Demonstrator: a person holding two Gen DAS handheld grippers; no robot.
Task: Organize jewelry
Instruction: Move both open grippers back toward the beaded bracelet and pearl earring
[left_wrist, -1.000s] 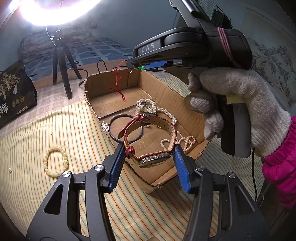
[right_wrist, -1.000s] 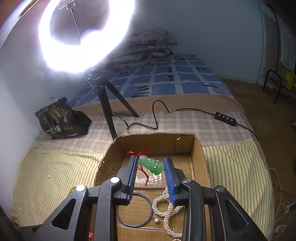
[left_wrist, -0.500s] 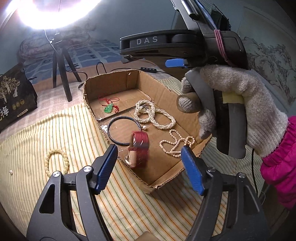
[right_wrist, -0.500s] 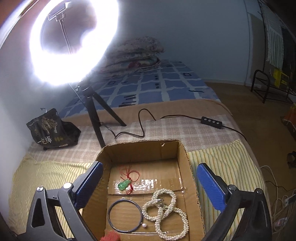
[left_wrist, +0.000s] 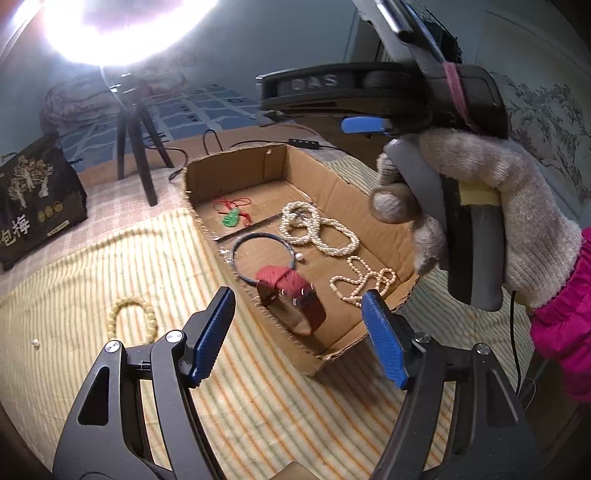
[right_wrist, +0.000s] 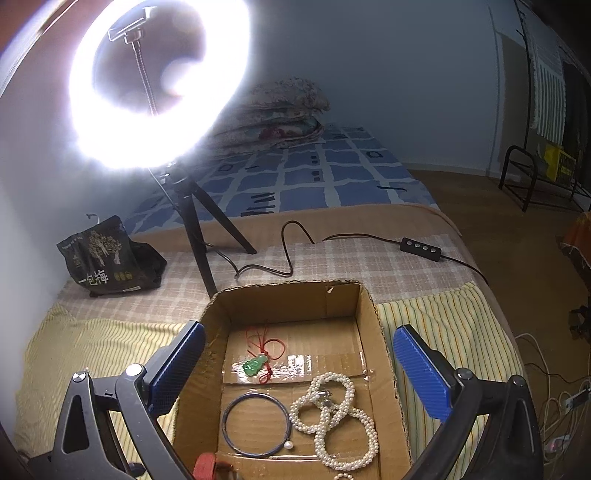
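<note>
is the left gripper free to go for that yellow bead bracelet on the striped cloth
Probably yes: the left gripper is open and empty, and the bead bracelet lies outside the cardboard box with nothing over it.

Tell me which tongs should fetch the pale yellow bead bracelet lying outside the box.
Left tongs, probably: open, with the pale yellow bead bracelet near their left finger. The right view doesn't show it.

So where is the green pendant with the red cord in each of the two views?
Left wrist view: green pendant lies upper left of centre, at the cardboard box's far end.
Right wrist view: green pendant lies lower centre, mid-box.
Shared landmark: the dark bangle sits just nearer the camera.
</note>
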